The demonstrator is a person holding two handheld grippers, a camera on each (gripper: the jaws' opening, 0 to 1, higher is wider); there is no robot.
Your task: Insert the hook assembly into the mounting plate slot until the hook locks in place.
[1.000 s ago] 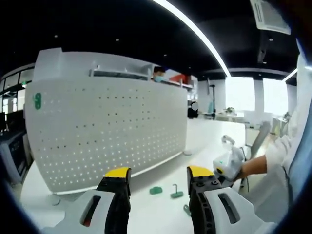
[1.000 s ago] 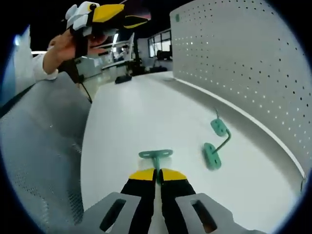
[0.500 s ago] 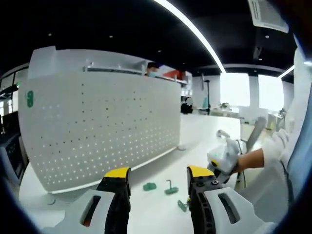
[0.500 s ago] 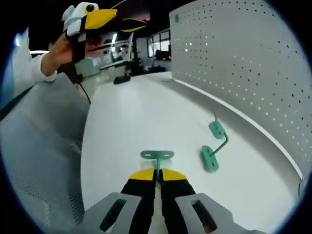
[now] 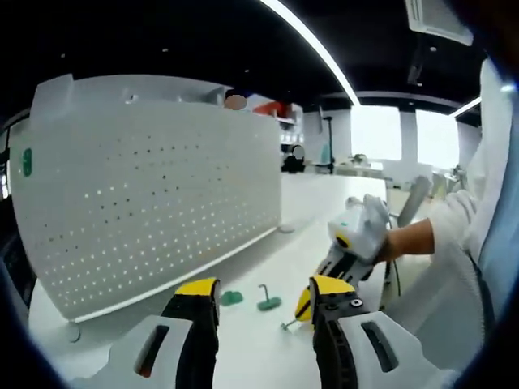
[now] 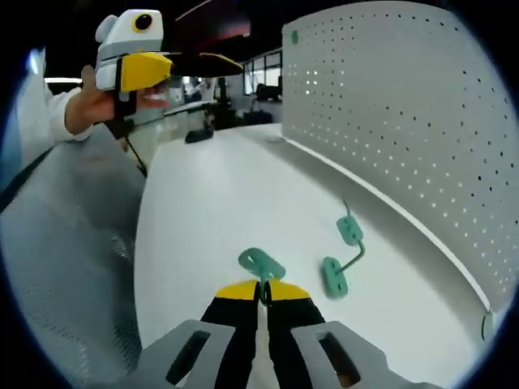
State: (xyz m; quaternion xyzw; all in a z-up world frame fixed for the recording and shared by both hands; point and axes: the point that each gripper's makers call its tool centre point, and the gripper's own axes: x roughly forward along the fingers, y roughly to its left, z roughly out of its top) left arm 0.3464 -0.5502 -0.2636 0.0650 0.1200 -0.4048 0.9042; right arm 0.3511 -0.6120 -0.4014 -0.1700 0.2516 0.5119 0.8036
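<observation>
In the right gripper view my right gripper [image 6: 259,292] is shut on the stem of a green hook piece [image 6: 259,264], whose flat plate tilts up above the white table [image 6: 203,211]. A second green hook [image 6: 340,253] lies on the table to its right, near the foot of the white pegboard [image 6: 389,121]. My left gripper [image 6: 134,57] shows at the upper left, held in a hand. In the left gripper view my left gripper [image 5: 263,293] stands open above the table, with the lying hook [image 5: 251,300] beyond its jaws and the right gripper [image 5: 353,243] coming in from the right.
The pegboard [image 5: 154,203] stands upright along the table's far side, with a small green marker [image 5: 27,160] near its upper corner. A grey mesh chair back [image 6: 65,259] lies to the left of the table. A person's white sleeve [image 5: 462,235] is at the right.
The right gripper has tilted its held hook piece, so the plate now stands slanted. In the left gripper view the right gripper has come closer, and that camera has swung.
</observation>
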